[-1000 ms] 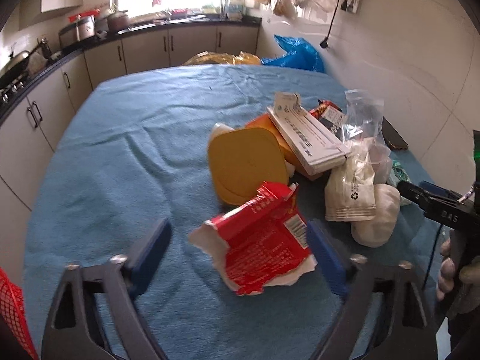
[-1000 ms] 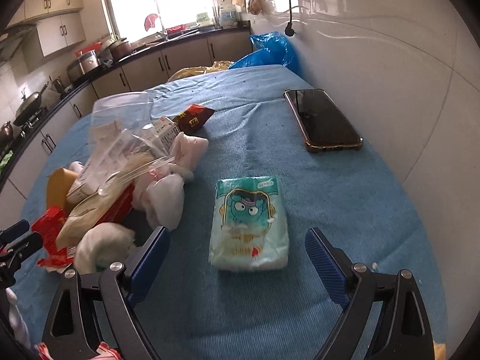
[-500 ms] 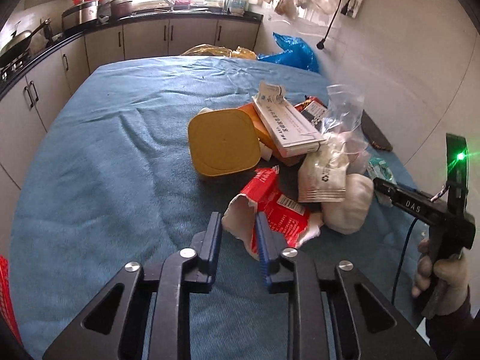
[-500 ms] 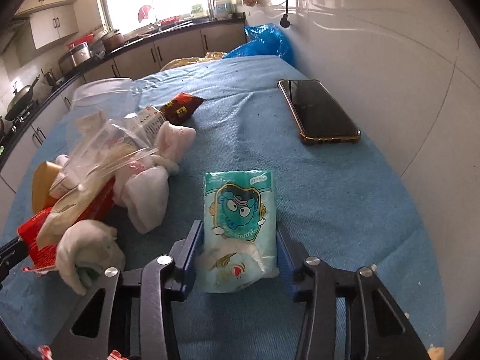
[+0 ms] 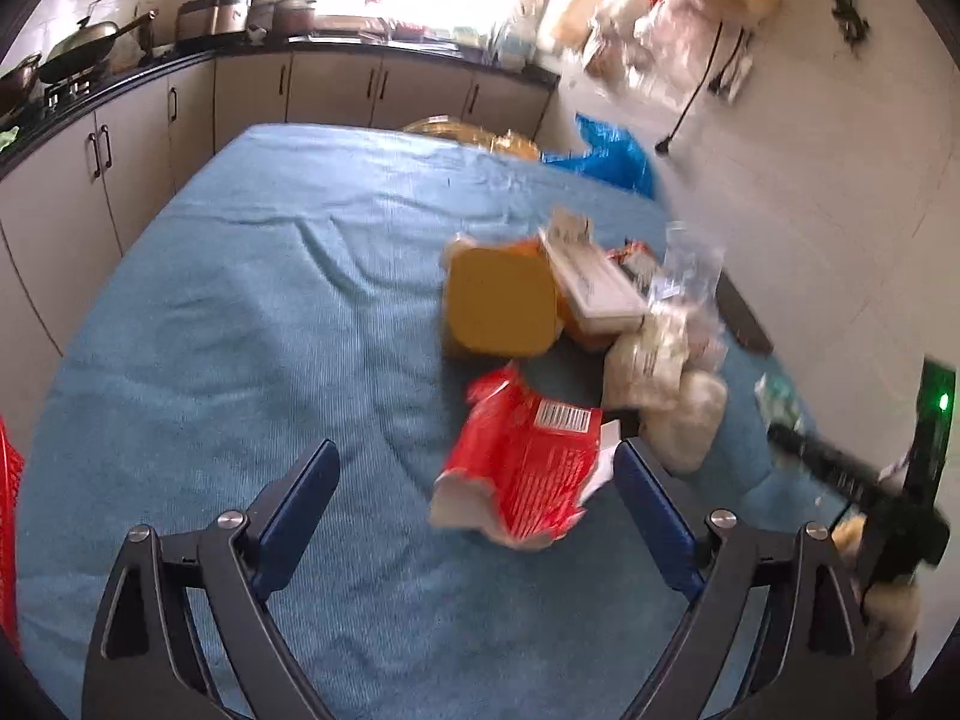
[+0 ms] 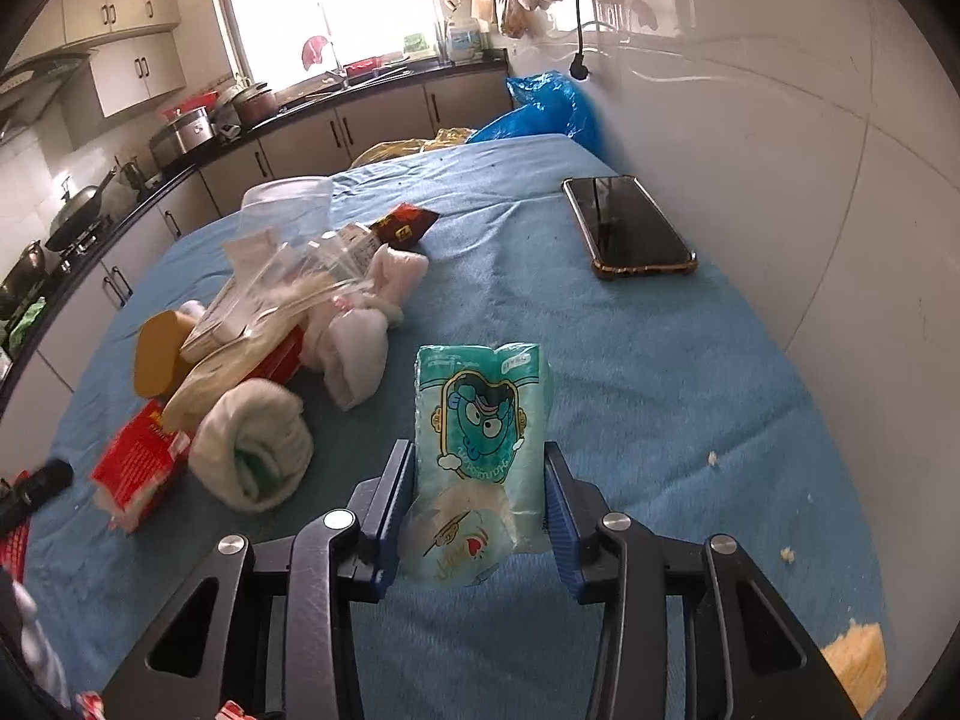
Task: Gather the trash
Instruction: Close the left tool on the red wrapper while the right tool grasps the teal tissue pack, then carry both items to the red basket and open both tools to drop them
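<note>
A black phone (image 6: 630, 228) in an amber case is laid flat on the blue tablecloth (image 6: 630, 372) near the white wall (image 6: 810, 150), while pots (image 6: 252, 102) and a wok (image 6: 78, 210) are kept on the dark counter (image 6: 360, 90).

Daylight floods in through the window (image 6: 336, 6) beyond the far edge of the table (image 6: 660, 372), washing it out to white and leaving the cupboards (image 6: 126, 18) dimmer. The left wrist view is smeared by motion blur, worst on the hanging bags (image 5: 660, 18) and the red wrapper (image 5: 528, 456); the right wrist view is sharper. Both bend strongly at black rounded corners, and the wall (image 6: 780, 120) shows soft glare.
</note>
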